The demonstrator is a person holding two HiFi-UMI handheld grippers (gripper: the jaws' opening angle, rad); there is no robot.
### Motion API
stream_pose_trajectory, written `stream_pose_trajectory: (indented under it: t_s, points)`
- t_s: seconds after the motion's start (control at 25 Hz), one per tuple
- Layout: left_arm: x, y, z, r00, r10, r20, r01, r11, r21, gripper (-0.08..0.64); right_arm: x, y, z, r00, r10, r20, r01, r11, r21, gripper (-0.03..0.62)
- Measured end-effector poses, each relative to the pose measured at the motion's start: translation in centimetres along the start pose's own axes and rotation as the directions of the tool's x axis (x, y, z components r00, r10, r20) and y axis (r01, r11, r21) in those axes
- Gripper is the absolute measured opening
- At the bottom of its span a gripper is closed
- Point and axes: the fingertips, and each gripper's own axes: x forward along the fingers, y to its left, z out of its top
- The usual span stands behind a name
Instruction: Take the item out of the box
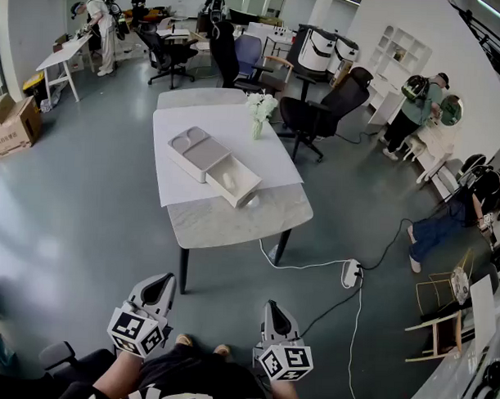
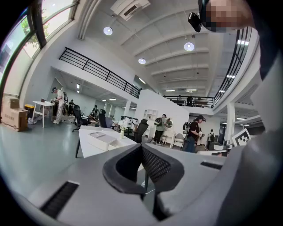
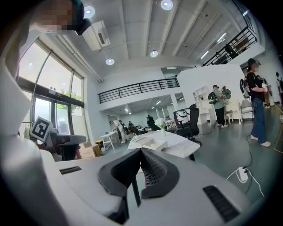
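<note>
A pale grey box (image 1: 215, 164) lies on the white table (image 1: 278, 216), its inner drawer slid out toward me with a small whitish item (image 1: 228, 181) in it. The box also shows far off in the left gripper view (image 2: 103, 138) and the right gripper view (image 3: 151, 142). My left gripper (image 1: 157, 288) and right gripper (image 1: 275, 313) hang low near my body, well short of the table. Both have their jaws shut with nothing between them.
A small vase of white flowers (image 1: 259, 113) stands on the table behind the box. Office chairs (image 1: 323, 111) crowd the far side. A power strip (image 1: 350, 274) and cable lie on the floor right of the table. Cardboard boxes (image 1: 13, 122) sit at the left; people stand around.
</note>
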Motion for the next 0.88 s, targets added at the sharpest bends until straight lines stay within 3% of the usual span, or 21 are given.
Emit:
stream_pose_trajectory:
  t_s: [0.56, 0.88]
  points:
    - [0.7, 3.2, 0.7, 0.999, -0.046, -0.008, 0.046, 0.999, 0.003, 0.009, 1.9, 2.7, 1.1, 1.0, -0.01, 0.013, 0.011, 0.999, -0.045, 0.023]
    - [2.8, 5.7, 0.6, 0.997, -0.073, 0.008, 0.073, 0.997, -0.003, 0.009, 3.4, 1.9, 0.4, 0.996, -0.086, 0.032, 0.087, 0.996, -0.03, 0.023]
